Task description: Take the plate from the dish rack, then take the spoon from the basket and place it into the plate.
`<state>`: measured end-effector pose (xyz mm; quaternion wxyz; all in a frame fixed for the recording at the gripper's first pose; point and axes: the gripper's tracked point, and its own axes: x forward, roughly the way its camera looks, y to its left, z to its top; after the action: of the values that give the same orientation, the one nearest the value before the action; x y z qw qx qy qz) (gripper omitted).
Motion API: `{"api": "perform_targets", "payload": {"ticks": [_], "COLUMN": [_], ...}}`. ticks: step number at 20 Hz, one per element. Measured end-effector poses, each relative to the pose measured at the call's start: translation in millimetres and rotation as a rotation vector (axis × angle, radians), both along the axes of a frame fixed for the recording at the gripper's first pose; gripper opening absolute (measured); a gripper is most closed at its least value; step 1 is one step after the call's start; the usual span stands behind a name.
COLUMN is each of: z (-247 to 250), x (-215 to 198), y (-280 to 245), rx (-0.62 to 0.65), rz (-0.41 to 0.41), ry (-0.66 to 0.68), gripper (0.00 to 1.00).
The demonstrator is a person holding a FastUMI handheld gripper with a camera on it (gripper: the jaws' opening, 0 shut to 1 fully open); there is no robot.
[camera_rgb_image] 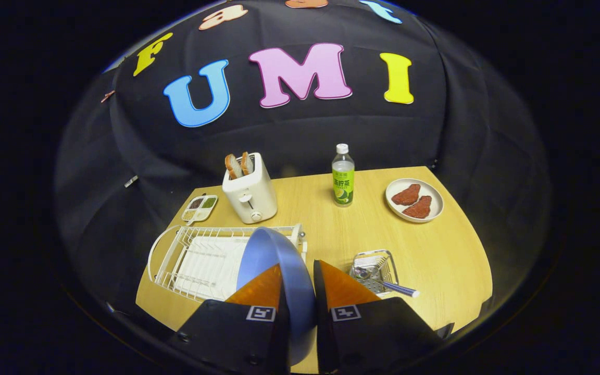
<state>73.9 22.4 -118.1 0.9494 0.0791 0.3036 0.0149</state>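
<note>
Blue plate (271, 255) clamped on edge between gripper (298, 271) fingers — held above dish rack (201, 260). Spoon (383, 281) seen in basket (375, 265) — right of rack.

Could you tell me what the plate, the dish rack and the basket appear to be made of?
Plate, gripped between the fingers: smooth matte blue, likely plastic. Dish rack: white-coated wire, thin bars. Basket: bare shiny metal wire, probably steel.
</note>
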Motion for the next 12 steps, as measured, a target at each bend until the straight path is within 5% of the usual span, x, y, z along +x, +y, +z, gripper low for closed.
{"api": "perform_targets", "payload": {"ticks": [6,12], "z": [-38,-86], "x": [-88,-107], "y": [-37,-98], "rx": [0.157,0.208], "rz": [0.001,0.012], "ry": [0.094,0.180], "gripper": [0.23,0.24]}}
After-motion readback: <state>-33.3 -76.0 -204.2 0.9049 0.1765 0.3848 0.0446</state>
